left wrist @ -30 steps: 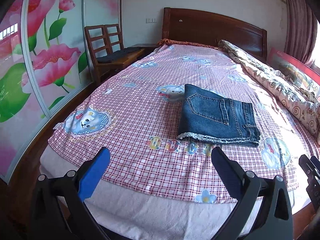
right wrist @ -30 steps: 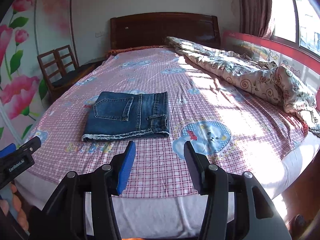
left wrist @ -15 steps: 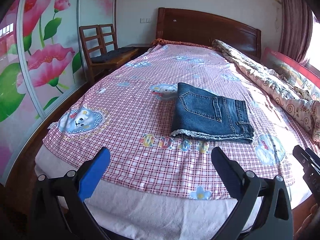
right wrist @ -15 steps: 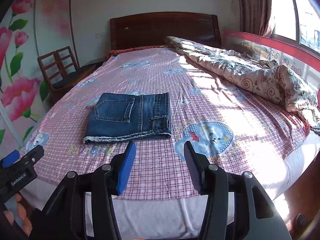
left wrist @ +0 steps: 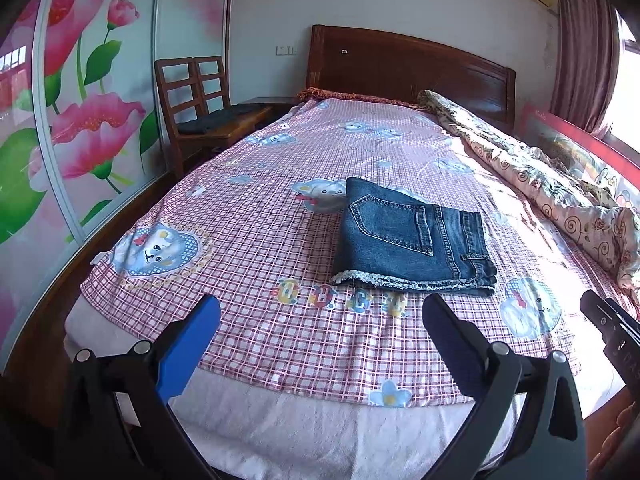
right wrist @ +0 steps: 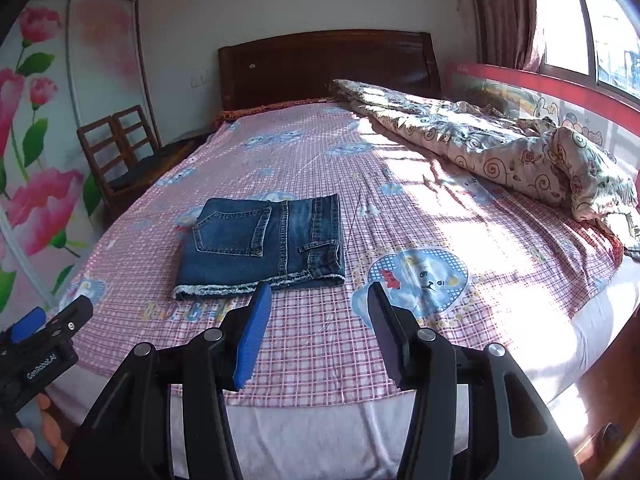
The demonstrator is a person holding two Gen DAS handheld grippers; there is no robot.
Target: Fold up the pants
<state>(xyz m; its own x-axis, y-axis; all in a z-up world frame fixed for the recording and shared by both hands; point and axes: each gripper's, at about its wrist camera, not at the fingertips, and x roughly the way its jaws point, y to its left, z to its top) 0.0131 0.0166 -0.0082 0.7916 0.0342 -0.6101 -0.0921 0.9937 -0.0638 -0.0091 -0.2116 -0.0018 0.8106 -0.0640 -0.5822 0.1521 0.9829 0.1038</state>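
Blue denim pants lie folded into a flat rectangle on the pink checked bed sheet, frayed hem toward me; they also show in the right wrist view. My left gripper is wide open and empty, held back over the foot of the bed, short of the pants. My right gripper is open and empty, just short of the pants' near hem. The left gripper's body shows at the lower left of the right wrist view.
A rumpled patterned quilt lies along the bed's right side by a red guard rail. A wooden headboard stands at the far end. Wooden chairs stand left of the bed beside a flowered wardrobe door.
Both grippers have drawn back and slightly up from the bed, so the pants sit a little farther away in view. The pants have not moved. Both grippers stay open.
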